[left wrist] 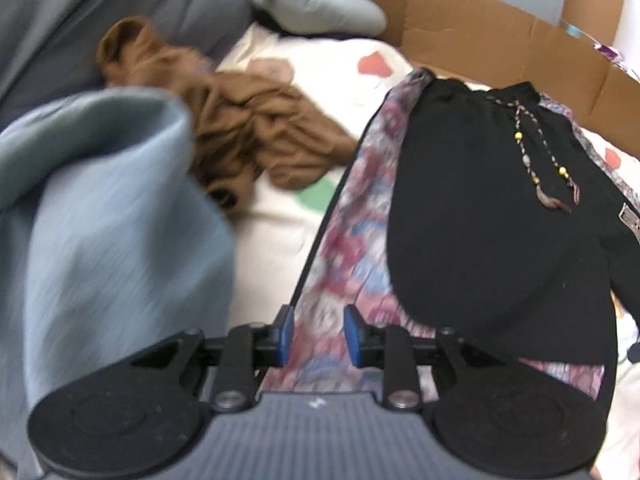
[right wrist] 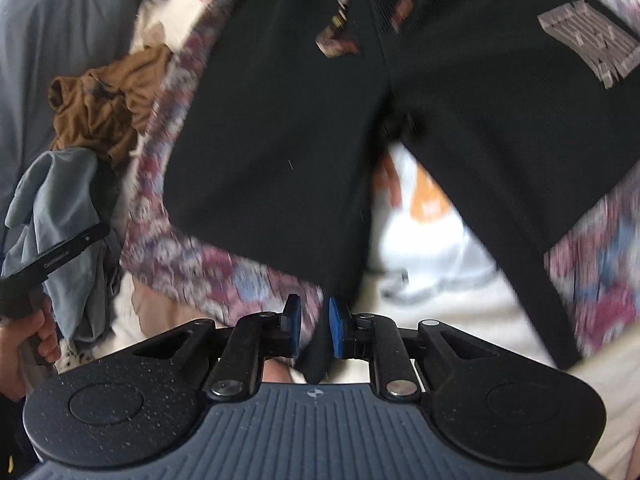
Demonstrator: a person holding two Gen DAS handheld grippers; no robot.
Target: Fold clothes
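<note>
Left wrist view: left gripper (left wrist: 318, 334) parted, empty, over black shorts (left wrist: 480, 208) spread on bed sheet (left wrist: 276, 240). Right gripper (right wrist: 314, 328) slightly parted, black hem between pads, apparently released. Next, probably: regrip hems, fold.

Left wrist view: blue-grey garment (left wrist: 100, 208) is motion-smeared and cut off at the left edge. The patterned cloth (left wrist: 352, 216) is mostly hidden under the black shorts (left wrist: 480, 208).

Right wrist view: shorts hem and patterned cloth blurred; waistband cut off at the top edge. Dark fabric sits between the right gripper (right wrist: 314, 326) jaws, probably the hem; contact is unclear. Hand (right wrist: 24, 344) clipped at the left edge.
</note>
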